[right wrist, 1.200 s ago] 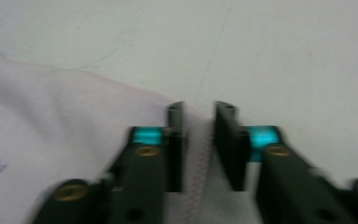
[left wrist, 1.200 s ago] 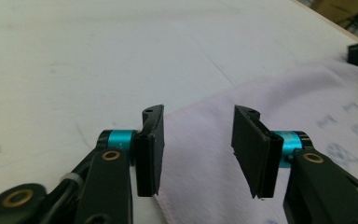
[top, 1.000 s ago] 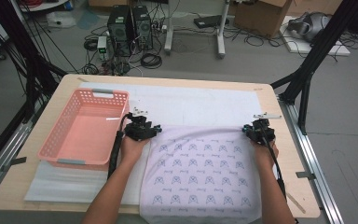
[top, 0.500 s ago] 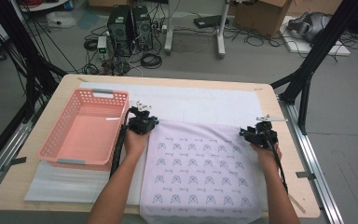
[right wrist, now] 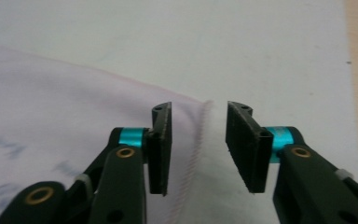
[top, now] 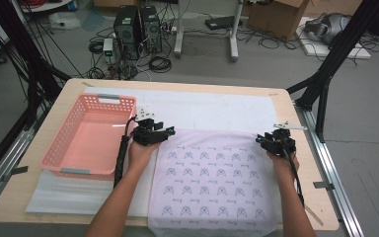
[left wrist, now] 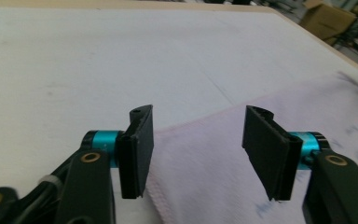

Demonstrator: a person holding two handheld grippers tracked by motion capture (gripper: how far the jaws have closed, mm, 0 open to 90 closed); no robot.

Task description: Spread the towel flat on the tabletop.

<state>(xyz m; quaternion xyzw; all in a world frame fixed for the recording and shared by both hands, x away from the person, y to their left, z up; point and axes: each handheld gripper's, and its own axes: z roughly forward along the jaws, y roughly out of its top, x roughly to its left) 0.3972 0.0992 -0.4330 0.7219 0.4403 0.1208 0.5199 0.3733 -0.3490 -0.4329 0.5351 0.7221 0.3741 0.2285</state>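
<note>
Desk (top: pixel 296 197) under white mat (top: pixel 212 111); basket (top: pixel 86 140) at left. Cloth (top: pixel 212 187) lay flat, thin, limp, light. Left claw (left wrist: pixel 196 149) just reopened, right claw (right wrist: pixel 198 144) part open; far corners between jaws, unpinched. Best taken at hemmed corners.

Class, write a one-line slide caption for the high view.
Both open grippers, left gripper and right gripper, rest at the far corners of a patterned cloth beside a pink basket.

The left gripper (left wrist: pixel 196 144) has just been opening its jaws, which now stand wide apart over the pale pink cloth (left wrist: pixel 223 158). The cloth's corner lies between them untouched, its hem running toward two o'clock across the white mat (left wrist: pixel 121 60).
</note>
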